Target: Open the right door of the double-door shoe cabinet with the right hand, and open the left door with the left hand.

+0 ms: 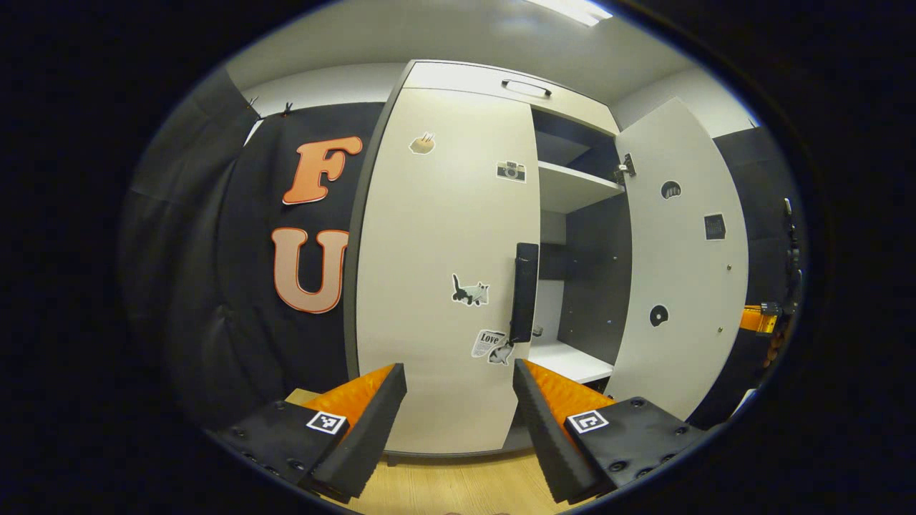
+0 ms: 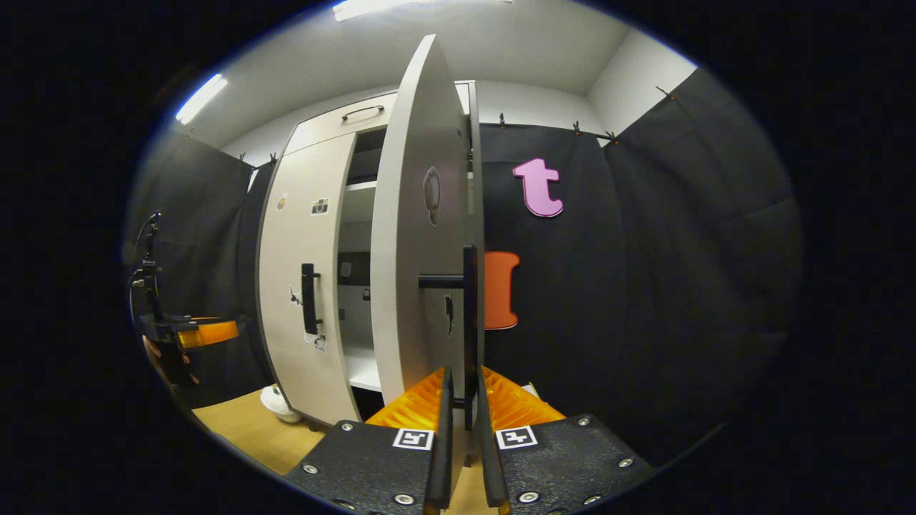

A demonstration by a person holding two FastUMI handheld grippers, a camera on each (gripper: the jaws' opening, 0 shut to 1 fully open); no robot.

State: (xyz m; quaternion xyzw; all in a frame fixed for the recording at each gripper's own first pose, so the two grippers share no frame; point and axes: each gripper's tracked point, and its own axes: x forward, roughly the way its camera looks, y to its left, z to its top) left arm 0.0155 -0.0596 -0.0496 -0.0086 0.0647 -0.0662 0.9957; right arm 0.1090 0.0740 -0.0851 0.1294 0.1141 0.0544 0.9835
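The shoe cabinet's left door (image 1: 444, 272) is closed, with a black vertical handle (image 1: 524, 292) on its right edge. My left gripper (image 1: 458, 368) is open, low in front of that door and short of the handle, touching nothing. The right door (image 1: 683, 257) is swung wide open. In the right gripper view the right door (image 2: 418, 250) shows nearly edge-on, and my right gripper (image 2: 463, 375) is shut on the lower part of its black handle (image 2: 469, 322). The left door (image 2: 297, 286) and its handle (image 2: 309, 299) lie further left.
Pale shelves (image 1: 576, 187) show inside the open half, and a top drawer with a handle (image 1: 526, 88) sits above. The floor (image 1: 444, 486) is light wood. A small white object (image 2: 275, 400) lies by the cabinet's base. Black cloth walls stand close on both sides.
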